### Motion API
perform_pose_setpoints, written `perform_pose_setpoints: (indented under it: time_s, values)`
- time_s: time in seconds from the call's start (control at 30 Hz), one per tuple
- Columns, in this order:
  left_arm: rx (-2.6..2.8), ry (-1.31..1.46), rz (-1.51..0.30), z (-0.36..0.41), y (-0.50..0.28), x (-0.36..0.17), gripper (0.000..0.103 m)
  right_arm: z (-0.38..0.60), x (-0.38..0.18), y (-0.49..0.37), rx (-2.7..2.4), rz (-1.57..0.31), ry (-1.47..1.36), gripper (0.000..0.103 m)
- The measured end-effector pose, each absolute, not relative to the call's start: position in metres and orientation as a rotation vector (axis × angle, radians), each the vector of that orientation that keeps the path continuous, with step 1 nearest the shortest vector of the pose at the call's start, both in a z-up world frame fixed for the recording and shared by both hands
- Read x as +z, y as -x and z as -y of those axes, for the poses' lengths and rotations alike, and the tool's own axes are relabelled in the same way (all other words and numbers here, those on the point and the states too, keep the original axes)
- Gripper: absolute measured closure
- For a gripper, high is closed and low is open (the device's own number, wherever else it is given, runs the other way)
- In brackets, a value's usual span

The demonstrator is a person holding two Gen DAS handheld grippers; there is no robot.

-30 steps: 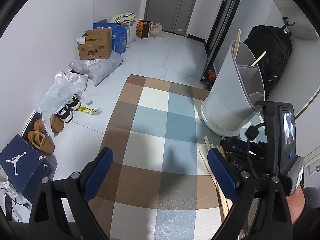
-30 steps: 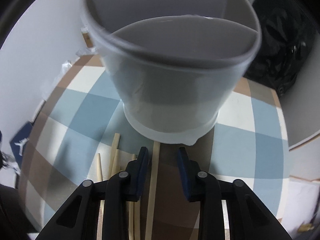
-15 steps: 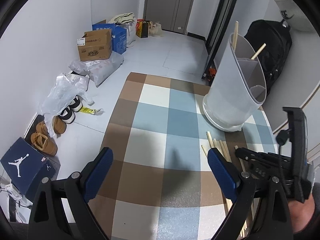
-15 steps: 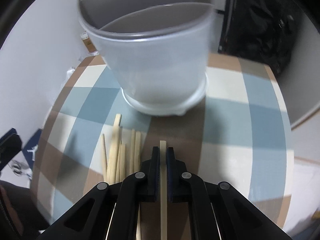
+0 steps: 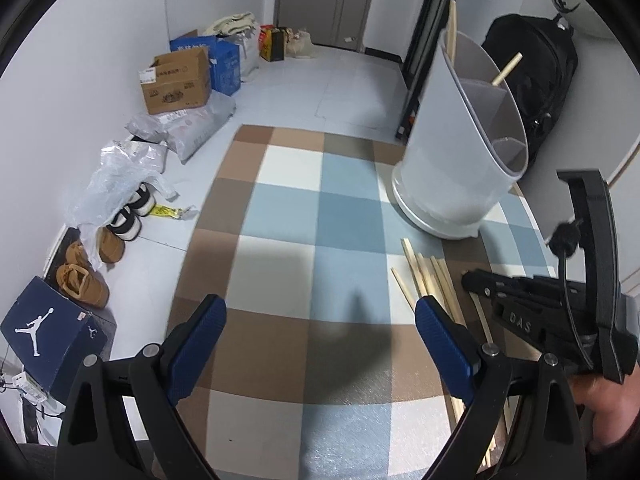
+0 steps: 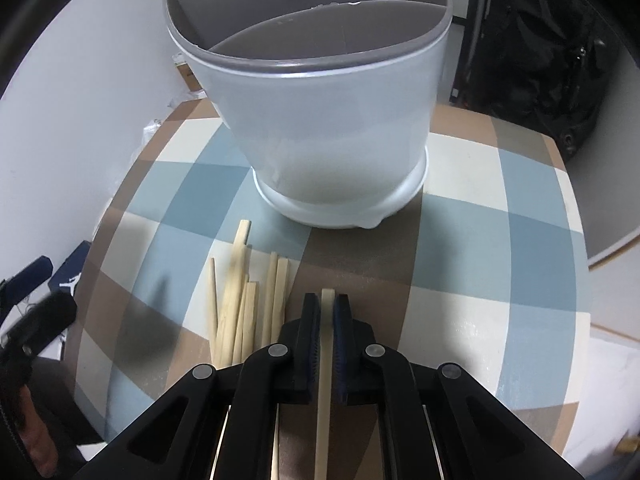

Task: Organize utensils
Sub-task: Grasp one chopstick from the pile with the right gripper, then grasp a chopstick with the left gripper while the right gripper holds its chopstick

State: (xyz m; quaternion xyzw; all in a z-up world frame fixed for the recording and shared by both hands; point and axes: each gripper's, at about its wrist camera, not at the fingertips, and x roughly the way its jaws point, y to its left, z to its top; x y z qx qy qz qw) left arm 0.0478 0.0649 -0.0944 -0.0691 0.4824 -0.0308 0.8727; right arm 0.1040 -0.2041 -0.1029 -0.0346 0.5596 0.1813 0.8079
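The right gripper (image 6: 327, 307) pinches one chopstick (image 6: 325, 344) beside the pile (image 6: 248, 308). The left gripper (image 5: 320, 320) hangs wide, holding nothing. The holder (image 6: 320, 120) stands just beyond.

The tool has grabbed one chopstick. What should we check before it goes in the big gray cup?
1. Right tool squeezing just one chopstick: ok.
2. Stick straight between the pads, not crooked: ok.
3. Loose chopsticks beside it not caught in the grip: ok.
4. Gray cup standing upright on the checkered mat: ok.
5. Room in the nearest compartment: ok, it looks empty.
6. Left tool open, holding nothing, out of the way: ok.
7. Stick already lifted off the mat: cannot tell.
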Motion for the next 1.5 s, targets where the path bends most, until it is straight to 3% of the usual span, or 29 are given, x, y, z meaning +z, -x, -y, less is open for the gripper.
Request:
perform_pose_setpoints:
  time_s: [0.53,0.93,1.03,1.5]
  values:
    - [-0.233,0.142,-1.185,-0.013,-0.049,-0.120,0.011,0.297,-0.040,-0.100,0.443,-1.039,-0.286,0.098]
    - [-0.145,0.026,-1.256,-0.001,-0.040,-0.133,0.014,0.314,-0.028,-0.096,0.491,-0.949,-0.352,0.098]
    - [-0.096,-0.034,-1.263,-0.002,-0.039,-0.133,0.028,0.320,-0.025,-0.094,0.497,-0.938,-0.381,0.097]
    - [-0.046,-0.048,-1.259,0.000,-0.068,-0.122,0.034,0.326,-0.010,-0.086,0.542,-0.886,-0.425,0.097]
